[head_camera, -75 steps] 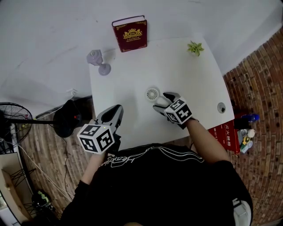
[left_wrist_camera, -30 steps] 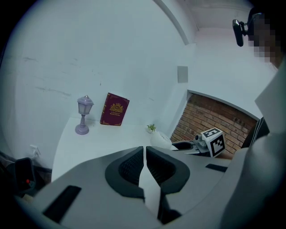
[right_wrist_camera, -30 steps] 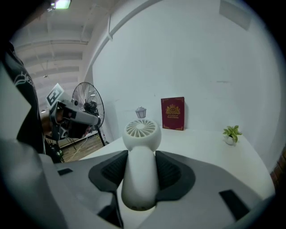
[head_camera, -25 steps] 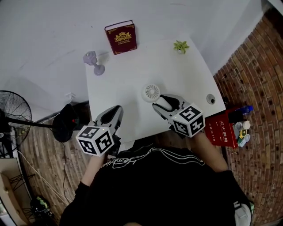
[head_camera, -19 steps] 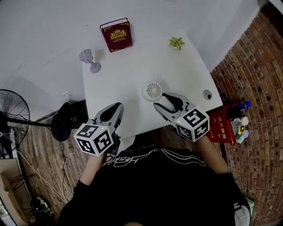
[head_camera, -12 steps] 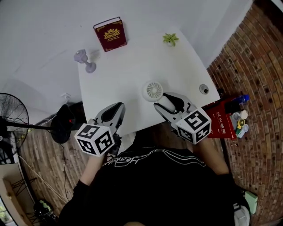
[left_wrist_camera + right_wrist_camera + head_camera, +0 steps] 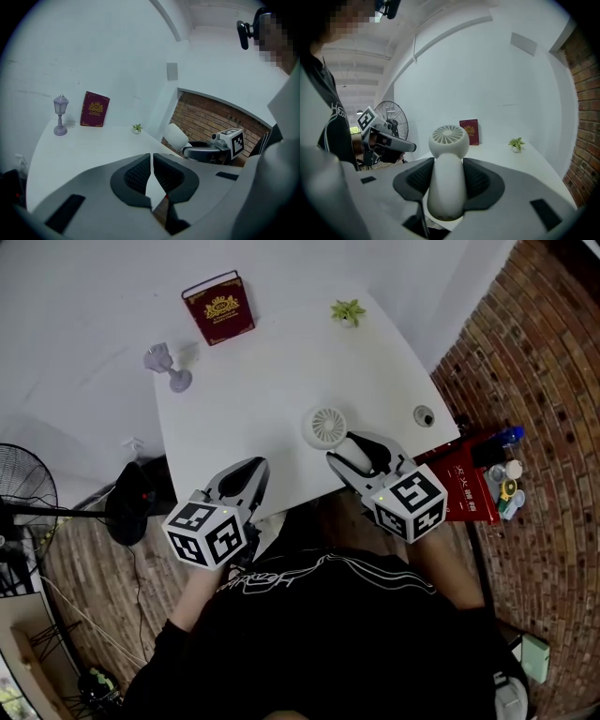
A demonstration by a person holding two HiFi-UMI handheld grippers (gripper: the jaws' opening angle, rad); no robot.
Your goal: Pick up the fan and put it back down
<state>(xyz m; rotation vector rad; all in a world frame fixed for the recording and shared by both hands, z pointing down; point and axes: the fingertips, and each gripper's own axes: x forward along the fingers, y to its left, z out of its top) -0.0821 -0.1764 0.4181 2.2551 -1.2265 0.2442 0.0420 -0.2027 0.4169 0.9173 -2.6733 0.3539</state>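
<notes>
A small white hand-held fan [image 7: 326, 426] with a round grille head is gripped by its handle in my right gripper [image 7: 359, 454], which is shut on it. The fan is held above the near edge of the white table [image 7: 272, 371]. In the right gripper view the fan [image 7: 449, 140] stands upright between the dark pads [image 7: 417, 178]. My left gripper [image 7: 246, 474] hovers at the table's near left edge, jaws together and empty; in the left gripper view its gripper [image 7: 152, 159] shows only a thin slit.
At the table's far side stand a maroon book [image 7: 218, 307], a lilac lamp figure [image 7: 159, 365] and a tiny potted plant [image 7: 347, 311]. A cable hole [image 7: 424, 415] sits at the right edge. A floor fan [image 7: 23, 502] stands left, a red box [image 7: 466, 488] right.
My right gripper has drawn back toward the table's near edge with the fan still in it. My left gripper shifted slightly along the near left edge. Both kept their jaws as they were.
</notes>
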